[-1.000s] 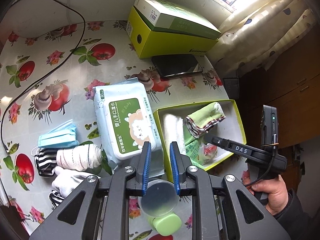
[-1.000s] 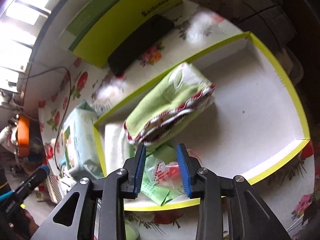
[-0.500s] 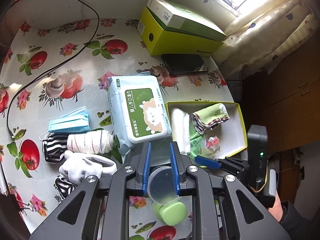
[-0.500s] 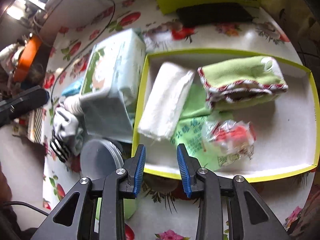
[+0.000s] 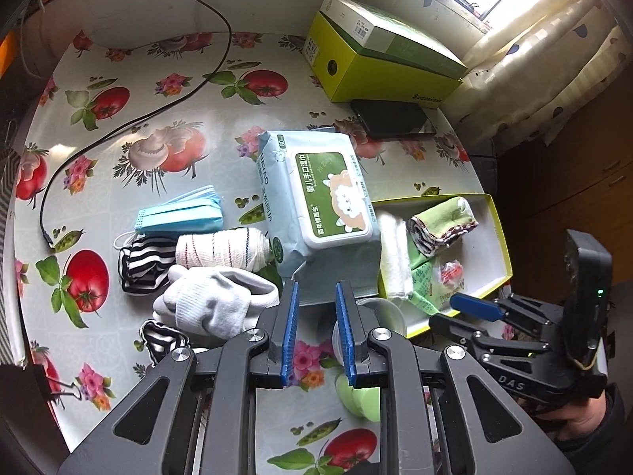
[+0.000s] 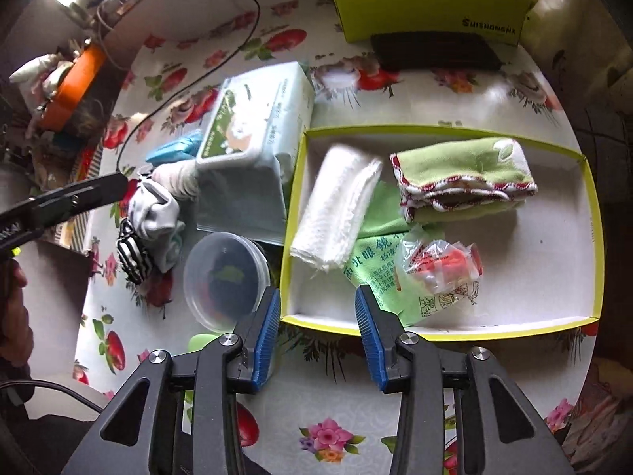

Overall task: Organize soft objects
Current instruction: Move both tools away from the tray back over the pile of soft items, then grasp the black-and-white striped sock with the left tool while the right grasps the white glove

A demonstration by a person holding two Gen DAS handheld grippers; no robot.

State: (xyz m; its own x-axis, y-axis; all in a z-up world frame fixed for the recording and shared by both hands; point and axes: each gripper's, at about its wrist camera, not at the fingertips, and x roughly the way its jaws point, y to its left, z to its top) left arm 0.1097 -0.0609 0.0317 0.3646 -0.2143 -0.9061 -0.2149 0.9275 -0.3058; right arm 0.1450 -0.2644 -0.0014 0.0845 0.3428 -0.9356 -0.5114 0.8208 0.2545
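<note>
Both grippers hang above the fruit-print tablecloth [image 5: 166, 118], and neither one has anything between its pads. The left gripper [image 5: 316, 332] has its 2 blue fingers parted with bare cloth showing in the gap. Just ahead and to its left sits the white sock [image 5: 213, 304], bunched up, nearly touching the left finger's tip. Behind that sock lies a rolled striped white cloth [image 5: 221, 247], a black-and-white striped piece [image 5: 138, 265] and a blue face mask [image 5: 178, 213], all crowded together. Straight ahead of the fingertips is the wet-wipes pack [image 5: 320, 198], its near edge just past the gap.

The right gripper [image 6: 318, 328] is spread wide, hovering over the near wall of the shallow yellow-green tray [image 6: 593, 237]. Inside the tray: a folded white cloth [image 6: 336, 209] just beyond the left pad, a green lens cloth [image 6: 379, 269] right by the right pad, a crinkly clear packet [image 6: 443, 269] on top of it, and a folded green towel with red trim [image 6: 463, 178] farther back. Left of the tray, beside the left pad, rests a clear round lid [image 6: 225, 277].
</note>
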